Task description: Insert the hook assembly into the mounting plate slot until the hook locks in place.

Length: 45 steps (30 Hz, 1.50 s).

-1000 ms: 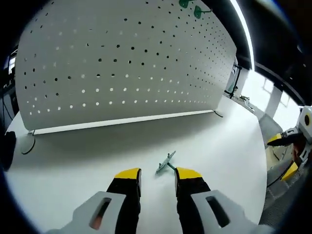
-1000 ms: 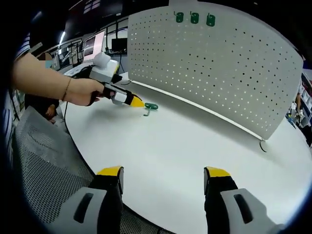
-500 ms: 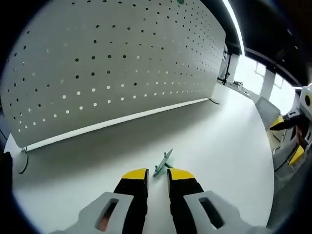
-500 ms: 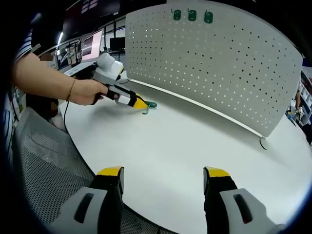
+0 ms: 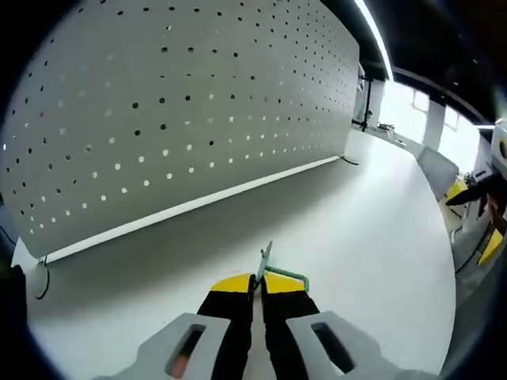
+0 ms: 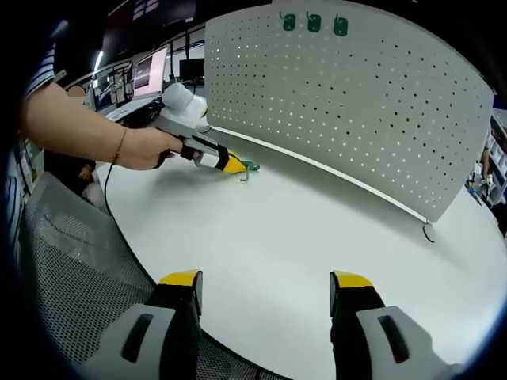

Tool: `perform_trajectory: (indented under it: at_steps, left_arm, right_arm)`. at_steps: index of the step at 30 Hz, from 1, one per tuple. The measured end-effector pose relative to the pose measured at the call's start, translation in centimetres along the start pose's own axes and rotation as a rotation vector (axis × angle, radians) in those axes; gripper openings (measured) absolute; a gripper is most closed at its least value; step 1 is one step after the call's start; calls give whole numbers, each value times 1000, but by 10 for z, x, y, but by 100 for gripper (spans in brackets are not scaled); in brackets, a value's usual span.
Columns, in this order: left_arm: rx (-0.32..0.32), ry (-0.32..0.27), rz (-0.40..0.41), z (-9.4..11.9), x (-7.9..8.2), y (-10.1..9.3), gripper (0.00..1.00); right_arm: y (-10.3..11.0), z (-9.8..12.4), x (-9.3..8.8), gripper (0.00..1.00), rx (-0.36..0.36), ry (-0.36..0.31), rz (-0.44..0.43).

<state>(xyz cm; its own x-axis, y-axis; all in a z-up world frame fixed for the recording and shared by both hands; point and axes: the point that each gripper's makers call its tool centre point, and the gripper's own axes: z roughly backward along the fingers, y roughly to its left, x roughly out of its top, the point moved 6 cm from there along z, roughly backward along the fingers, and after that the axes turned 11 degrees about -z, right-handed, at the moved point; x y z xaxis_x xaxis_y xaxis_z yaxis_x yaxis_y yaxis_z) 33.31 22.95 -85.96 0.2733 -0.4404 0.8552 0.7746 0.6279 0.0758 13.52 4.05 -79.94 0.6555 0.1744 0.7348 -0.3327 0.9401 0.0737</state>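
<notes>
Left gripper view, left gripper (image 5: 259, 280) clamped on one green hook (image 5: 266, 264), lower centre, right gripper (image 6: 265, 279) spread empty, apparently three hooks (image 6: 314, 22) atop one pegboard (image 6: 356, 103).

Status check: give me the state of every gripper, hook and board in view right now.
Left gripper: shut on the green hook.
Green hook: clamped, not yet on the pegboard.
Right gripper: open, holding nothing.
Pegboard: upright on the table.
Three green hooks: hanging along its top edge.
</notes>
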Motion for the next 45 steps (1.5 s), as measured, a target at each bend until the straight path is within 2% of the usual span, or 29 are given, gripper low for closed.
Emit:
perform_trajectory:
  at_steps: [3,9,15,22,26,33,39,44,45]
  left_arm:
    - [-15,-9,-5,0,4,-2,3]
    - [-27,10,-16,4,12,-1,2]
    - [-26,18,64,12,19,4,2]
    - [-33,77,159,27,24,6,2]
    - [-29,116,156,37,30,4,2]
    - [-34,177,148,54,42,-5,2]
    - [-95,228,167,64,59,-23,1]
    - [-148,279,240,74,69,-38,1]
    - [-167,309,241,78,70,-43,1]
  right_arm:
    - [0,0,0,62,-1,2,-1]
    - [0,0,0,62,1,-3,-3]
    - [1,1,1,60,8,-8,-5]
    - [2,2,3,59,19,-21,-5]
    - [3,4,6,59,32,-34,-16]
    - [3,6,10,59,57,-54,-46]
    - [5,7,14,57,110,-44,-101]
    - [11,5,27,54,148,-57,-59]
    - [14,4,30,53,159,-58,-42]
